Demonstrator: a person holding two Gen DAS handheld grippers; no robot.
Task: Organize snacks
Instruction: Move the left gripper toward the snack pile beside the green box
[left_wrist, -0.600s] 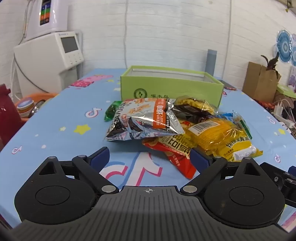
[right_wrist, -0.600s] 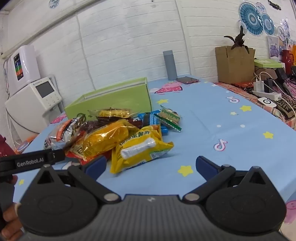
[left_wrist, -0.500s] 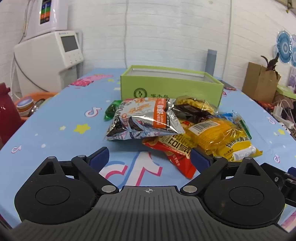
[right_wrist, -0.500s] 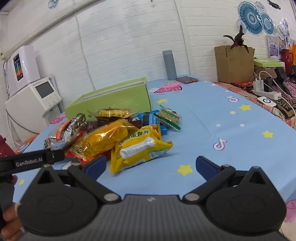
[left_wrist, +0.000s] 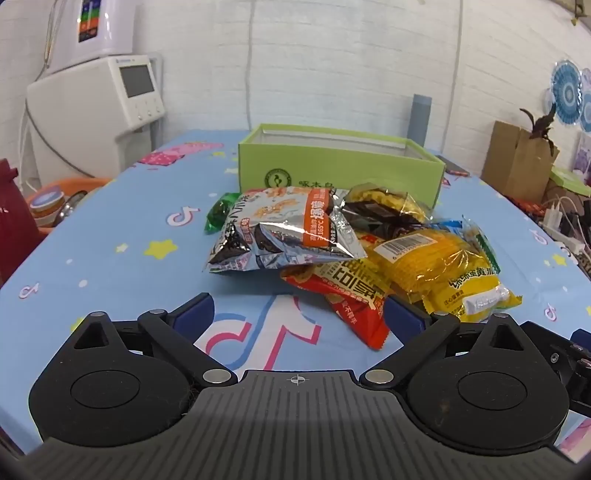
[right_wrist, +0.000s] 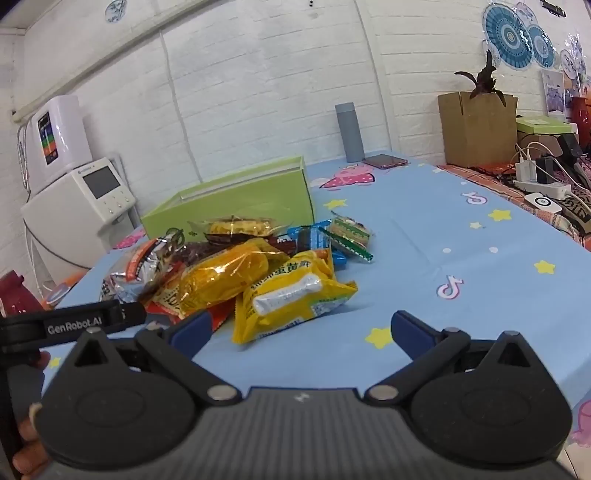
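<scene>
A pile of snack packets lies on the blue tablecloth in front of an open green box (left_wrist: 340, 173) (right_wrist: 236, 195). On top is a silver and orange bag (left_wrist: 280, 229). Beside it lie a red packet (left_wrist: 347, 295), a clear yellow packet (left_wrist: 424, 254) (right_wrist: 221, 277) and a yellow bag with a white label (left_wrist: 476, 291) (right_wrist: 291, 295). My left gripper (left_wrist: 297, 314) is open and empty, just short of the red packet. My right gripper (right_wrist: 299, 330) is open and empty, just short of the yellow bag.
A white appliance (left_wrist: 96, 110) stands off the table's left. A grey flask (right_wrist: 349, 133) and a phone (right_wrist: 386, 160) are behind the box. A cardboard box with a plant (right_wrist: 476, 125) and chargers (right_wrist: 543, 184) sit at the right. A small green sweet (left_wrist: 218, 214) lies left of the pile.
Both grippers have barely shifted; the view is almost the same. Nothing was picked up or moved.
</scene>
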